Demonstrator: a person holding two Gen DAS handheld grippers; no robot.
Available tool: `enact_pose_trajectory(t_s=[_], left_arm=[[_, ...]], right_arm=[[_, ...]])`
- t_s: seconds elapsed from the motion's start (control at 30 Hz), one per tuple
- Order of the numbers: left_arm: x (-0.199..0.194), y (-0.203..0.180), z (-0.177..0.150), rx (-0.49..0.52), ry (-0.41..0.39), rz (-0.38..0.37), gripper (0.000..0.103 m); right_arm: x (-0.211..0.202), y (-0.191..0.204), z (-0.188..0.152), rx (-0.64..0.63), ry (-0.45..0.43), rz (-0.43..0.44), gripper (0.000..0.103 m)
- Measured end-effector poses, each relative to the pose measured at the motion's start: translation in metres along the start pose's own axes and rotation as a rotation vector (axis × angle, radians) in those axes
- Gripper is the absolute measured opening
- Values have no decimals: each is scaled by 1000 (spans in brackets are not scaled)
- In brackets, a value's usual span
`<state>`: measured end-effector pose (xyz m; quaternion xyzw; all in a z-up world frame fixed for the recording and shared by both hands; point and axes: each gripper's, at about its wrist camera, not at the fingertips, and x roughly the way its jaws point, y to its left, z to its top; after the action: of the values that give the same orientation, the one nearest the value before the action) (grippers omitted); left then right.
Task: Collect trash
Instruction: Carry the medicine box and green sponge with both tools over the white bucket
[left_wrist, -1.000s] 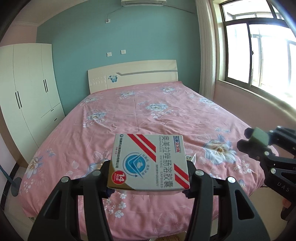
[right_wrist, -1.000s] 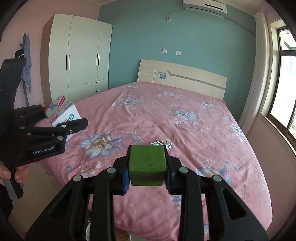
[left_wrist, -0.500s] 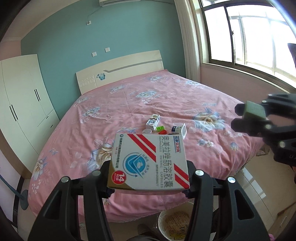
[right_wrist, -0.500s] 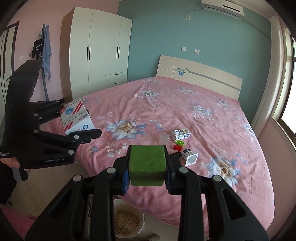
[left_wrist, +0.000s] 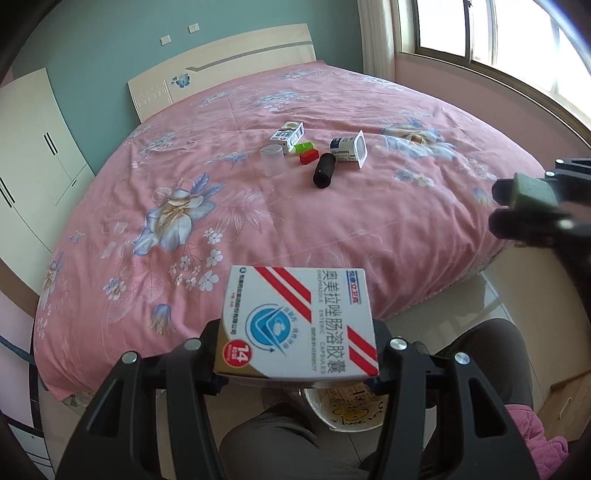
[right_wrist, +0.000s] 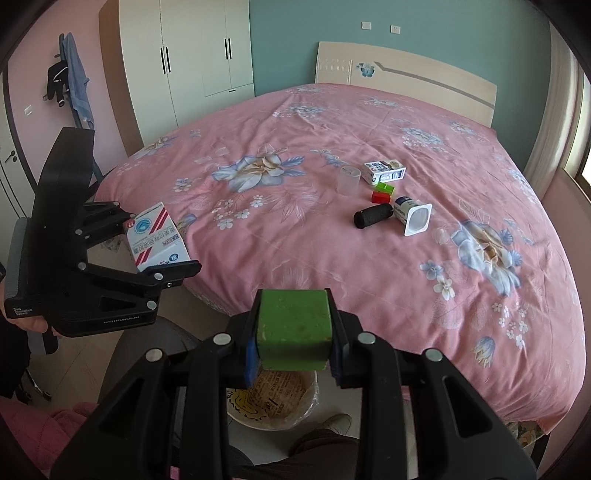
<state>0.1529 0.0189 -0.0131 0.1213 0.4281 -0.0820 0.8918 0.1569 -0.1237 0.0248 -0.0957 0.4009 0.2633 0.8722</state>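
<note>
1. Gripping a white medicine box (left_wrist: 297, 323) with red stripes, the left tongs (left_wrist: 295, 354) are clenched on its two sides; the box hangs past the foot edge of the bed (left_wrist: 258, 221), above the bin (left_wrist: 347, 410).
2. The right tongs (right_wrist: 293, 332) are clamped on a green block (right_wrist: 293, 328), which also sits off the bed's foot edge, directly over the bin (right_wrist: 273, 402).
3. The bin stands on the floor at the foot of the bed, lined with printed paper, next to the person's knees.
4. More trash lies on the bed's pink flowered cover, toward its middle: a clear plastic cup (left_wrist: 273, 160), a small white carton (left_wrist: 287, 132), a small green piece (left_wrist: 303, 147) and a red piece (left_wrist: 308, 156) side by side, a black cylinder (left_wrist: 323, 170) on its side, and a tipped yogurt cup (left_wrist: 349, 148) just beside the cylinder.
5. Beyond the bed's headboard side stands a white wardrobe (right_wrist: 184, 62).
</note>
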Motion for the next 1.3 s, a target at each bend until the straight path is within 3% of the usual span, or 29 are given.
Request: enact_pose_trajectory(t_s=[0.57, 0.87, 1.3], left_arm=[[141, -29, -70, 0, 331, -88, 56], [204, -36, -108, -26, 489, -115, 56], [268, -42, -144, -76, 631, -146, 56]], right_arm=[[155, 5, -105, 118, 356, 128, 31], [214, 9, -138, 148, 483, 158, 31], [301, 9, -185, 201, 675, 184, 31]])
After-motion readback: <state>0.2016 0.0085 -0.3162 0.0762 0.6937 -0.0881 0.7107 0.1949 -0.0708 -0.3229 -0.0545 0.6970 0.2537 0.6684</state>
